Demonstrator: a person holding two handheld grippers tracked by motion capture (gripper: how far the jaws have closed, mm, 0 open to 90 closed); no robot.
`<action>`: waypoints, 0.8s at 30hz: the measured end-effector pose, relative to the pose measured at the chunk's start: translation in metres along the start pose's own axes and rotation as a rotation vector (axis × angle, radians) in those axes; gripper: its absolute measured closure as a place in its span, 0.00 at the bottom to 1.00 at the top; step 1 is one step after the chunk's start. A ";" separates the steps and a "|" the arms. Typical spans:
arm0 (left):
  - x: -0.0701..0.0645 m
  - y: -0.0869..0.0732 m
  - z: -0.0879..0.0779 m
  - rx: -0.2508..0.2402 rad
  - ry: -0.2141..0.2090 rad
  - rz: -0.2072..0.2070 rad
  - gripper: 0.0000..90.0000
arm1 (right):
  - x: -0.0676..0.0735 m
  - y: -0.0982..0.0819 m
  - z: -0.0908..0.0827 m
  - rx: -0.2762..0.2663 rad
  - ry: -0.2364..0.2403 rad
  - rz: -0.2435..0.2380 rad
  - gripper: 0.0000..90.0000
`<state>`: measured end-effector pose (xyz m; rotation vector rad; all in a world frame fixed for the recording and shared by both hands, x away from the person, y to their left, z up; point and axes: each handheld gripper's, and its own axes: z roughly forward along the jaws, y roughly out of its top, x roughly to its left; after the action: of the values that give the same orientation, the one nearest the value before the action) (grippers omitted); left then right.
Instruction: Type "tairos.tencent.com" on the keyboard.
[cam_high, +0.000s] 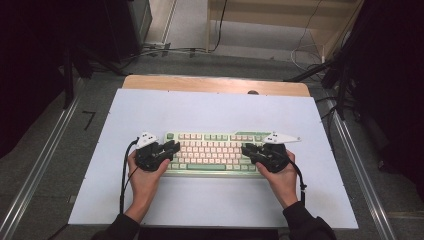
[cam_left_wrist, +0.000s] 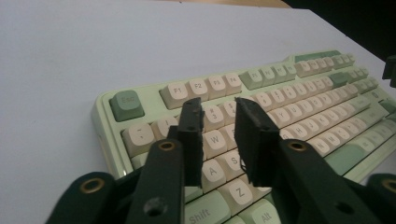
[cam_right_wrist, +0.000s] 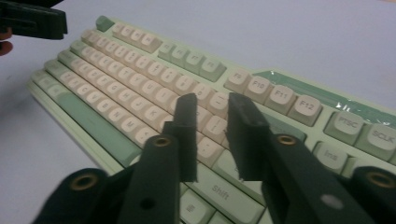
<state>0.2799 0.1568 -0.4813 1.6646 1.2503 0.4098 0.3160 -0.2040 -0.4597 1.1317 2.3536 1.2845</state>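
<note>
High view looks down from above; both tool views sit close, sharing the keyboard (cam_high: 215, 152).

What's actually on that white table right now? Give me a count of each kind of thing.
Keyboard, pale green with cream keys: 1
Hand-held grippers, black, one over each end of the keyboard: 2 (left hand-held gripper, right hand-held gripper)
White table top underneath: 1
Total: 4 things

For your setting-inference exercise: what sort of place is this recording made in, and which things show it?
Probably a lab or workshop test station, not an office: the keyboard sits alone on a white sheet over a table, metal rails flank it, and loose cables trail over the bare floor.
</note>
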 end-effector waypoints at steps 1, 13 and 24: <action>-0.001 0.000 0.000 0.003 -0.003 0.006 0.85 | 0.001 0.001 0.000 0.000 0.008 -0.002 0.87; -0.010 0.003 0.006 0.024 0.002 0.076 1.00 | 0.003 0.004 0.004 -0.008 0.067 -0.006 0.97; -0.014 0.003 0.012 0.037 -0.029 0.079 1.00 | 0.010 0.003 0.011 0.006 0.110 -0.044 0.97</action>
<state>0.2847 0.1388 -0.4803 1.7500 1.1803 0.4113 0.3164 -0.1889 -0.4622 1.0293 2.4473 1.3586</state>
